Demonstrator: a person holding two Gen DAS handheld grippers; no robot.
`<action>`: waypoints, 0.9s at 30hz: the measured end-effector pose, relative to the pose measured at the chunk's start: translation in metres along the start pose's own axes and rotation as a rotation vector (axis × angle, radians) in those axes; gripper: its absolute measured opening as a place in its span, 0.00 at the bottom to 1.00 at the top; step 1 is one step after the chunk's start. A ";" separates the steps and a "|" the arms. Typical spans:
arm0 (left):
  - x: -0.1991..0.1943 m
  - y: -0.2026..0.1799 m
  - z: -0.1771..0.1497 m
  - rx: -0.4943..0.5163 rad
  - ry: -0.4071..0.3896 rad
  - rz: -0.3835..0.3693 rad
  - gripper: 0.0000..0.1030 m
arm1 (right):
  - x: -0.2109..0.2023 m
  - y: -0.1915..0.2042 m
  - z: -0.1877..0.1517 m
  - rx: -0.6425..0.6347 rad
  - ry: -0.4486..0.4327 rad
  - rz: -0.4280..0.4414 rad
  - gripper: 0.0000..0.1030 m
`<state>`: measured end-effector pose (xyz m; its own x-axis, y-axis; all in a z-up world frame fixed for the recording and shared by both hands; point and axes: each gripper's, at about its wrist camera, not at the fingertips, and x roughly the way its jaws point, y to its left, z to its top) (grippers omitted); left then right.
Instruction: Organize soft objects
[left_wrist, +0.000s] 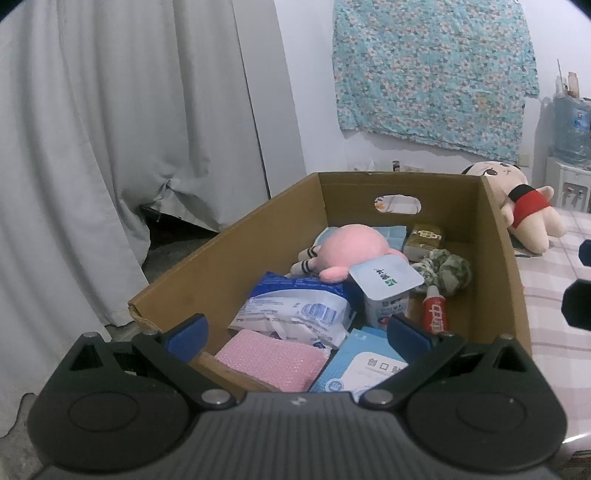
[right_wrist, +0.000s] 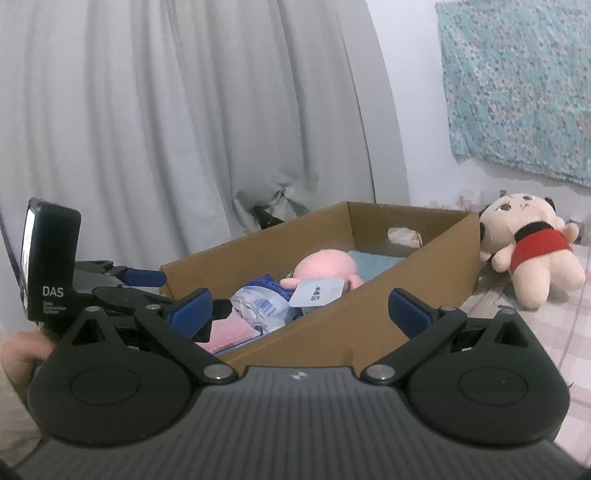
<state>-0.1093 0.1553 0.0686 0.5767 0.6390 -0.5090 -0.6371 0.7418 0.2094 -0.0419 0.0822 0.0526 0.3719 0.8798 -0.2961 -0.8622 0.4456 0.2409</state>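
While fingers gape, left gripper (left_wrist: 295, 332) overhangs box (left_wrist: 502, 258) rim.

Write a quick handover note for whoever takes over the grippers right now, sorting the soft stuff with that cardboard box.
Left gripper: open, empty, hovering over the near end of the cardboard box.
Right gripper: open, empty, beside the box's near right wall.
In the box: pink plush toy, tissue pack, pink sponge, green patterned cloth, plus a yogurt cup and a red tube.
Outside it: cream doll with red top, lying on the checked surface right of the box.
Nothing is held; the doll remains outside.
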 end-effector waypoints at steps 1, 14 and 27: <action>0.001 0.001 0.000 -0.002 0.000 0.001 1.00 | 0.001 0.000 0.000 0.004 0.002 -0.001 0.99; 0.001 0.002 -0.001 -0.004 0.003 0.007 1.00 | 0.001 0.009 -0.003 -0.040 0.000 0.009 0.99; 0.001 0.001 -0.001 -0.011 -0.004 0.016 1.00 | -0.002 0.011 -0.004 -0.058 -0.006 -0.001 0.99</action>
<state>-0.1096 0.1563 0.0670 0.5684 0.6517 -0.5023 -0.6518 0.7292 0.2085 -0.0537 0.0848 0.0519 0.3747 0.8804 -0.2908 -0.8801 0.4364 0.1871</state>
